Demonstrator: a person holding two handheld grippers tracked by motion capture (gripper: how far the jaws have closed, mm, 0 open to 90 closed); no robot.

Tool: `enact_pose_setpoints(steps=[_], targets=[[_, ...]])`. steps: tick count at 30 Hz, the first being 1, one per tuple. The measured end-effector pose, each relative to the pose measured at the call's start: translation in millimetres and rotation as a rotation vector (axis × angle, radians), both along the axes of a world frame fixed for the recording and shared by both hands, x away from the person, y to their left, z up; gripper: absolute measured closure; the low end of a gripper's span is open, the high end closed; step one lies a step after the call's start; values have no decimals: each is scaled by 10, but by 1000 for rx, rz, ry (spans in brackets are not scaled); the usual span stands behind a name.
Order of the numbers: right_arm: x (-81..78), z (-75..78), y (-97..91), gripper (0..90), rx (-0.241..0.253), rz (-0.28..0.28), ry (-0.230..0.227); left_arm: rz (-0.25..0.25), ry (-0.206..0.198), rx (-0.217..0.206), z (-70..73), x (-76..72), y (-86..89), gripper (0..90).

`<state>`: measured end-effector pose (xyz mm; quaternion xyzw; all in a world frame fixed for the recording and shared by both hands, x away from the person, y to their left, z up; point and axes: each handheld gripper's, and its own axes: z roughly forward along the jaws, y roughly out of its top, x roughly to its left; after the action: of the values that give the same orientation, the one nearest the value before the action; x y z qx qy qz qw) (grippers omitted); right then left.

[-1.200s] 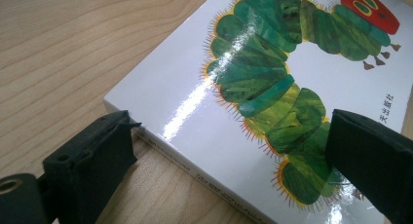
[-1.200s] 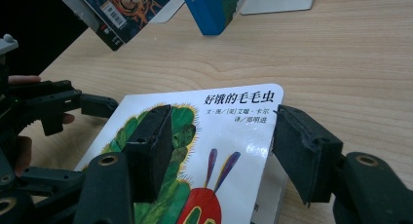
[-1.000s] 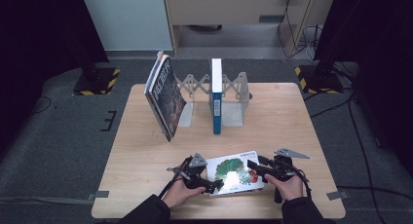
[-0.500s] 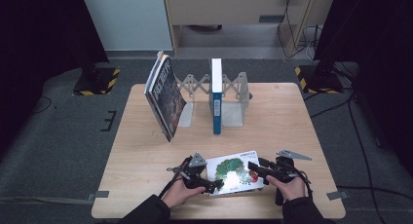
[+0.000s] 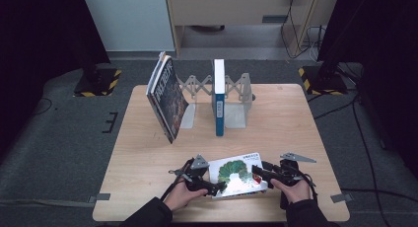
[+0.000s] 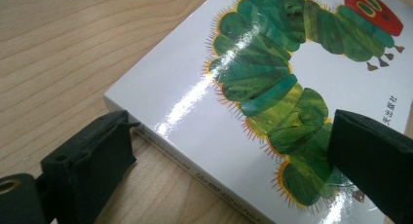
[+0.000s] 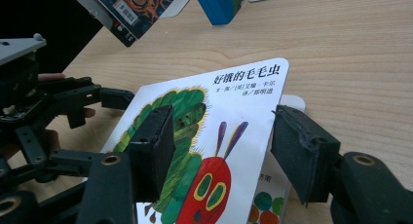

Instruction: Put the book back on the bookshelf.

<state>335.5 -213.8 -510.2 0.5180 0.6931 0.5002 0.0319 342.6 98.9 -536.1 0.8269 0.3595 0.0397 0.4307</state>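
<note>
Two hand-held black grippers are meeting over one white hardcover picture book with a green caterpillar on its cover (image 5: 236,175), which is lying near the front edge of the pale wooden table (image 5: 305,118), and we are working it from both ends. At the left, our left gripper (image 5: 215,187) is straddling the book's near corner: in the left gripper view its jaws are standing wide, one beside the spine on the bare wood and one over the glossy cover, and neither pad is pressing on the book. At the right, our right gripper (image 5: 257,171) is reaching over the opposite edge; its jaws have just been closing a little, with the front cover lifted between them and a page showing beneath, yet a gap is showing at each pad, so we are judging them partly open and not yet gripping.

Behind, from left to right, a dark-covered large paperback (image 5: 167,96) is leaning against a grey expanding metal book rack (image 5: 236,91), and a blue-and-white upright book (image 5: 219,98) is standing in that rack.

We are judging that we are in the pick-up step, with the book not yet gripped by either tool. Next, we think, the right jaws are needing to close on the cover or edge while the left ones steady the spine, so the book can be raised and carried back to the rack without its cover flopping open.
</note>
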Motion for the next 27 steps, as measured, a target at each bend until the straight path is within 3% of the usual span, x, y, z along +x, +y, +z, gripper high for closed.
enact_pose_setpoints(steps=[7, 14, 19, 27], targets=[[144, -103, 59, 389, -90, 23, 25, -3, -19, 28, 2, -10, -12, 25], [180, -149, 78, 376, -101, 22, 39, -4, -25, 37, 2, 6, -16, 29], [217, -154, 69, 389, -66, -3, 46, -5, -23, 33, 2, 58, -11, 29], [221, -170, 71, 395, -119, 22, 30, -5, -34, 52, 10, 23, -9, 55]])
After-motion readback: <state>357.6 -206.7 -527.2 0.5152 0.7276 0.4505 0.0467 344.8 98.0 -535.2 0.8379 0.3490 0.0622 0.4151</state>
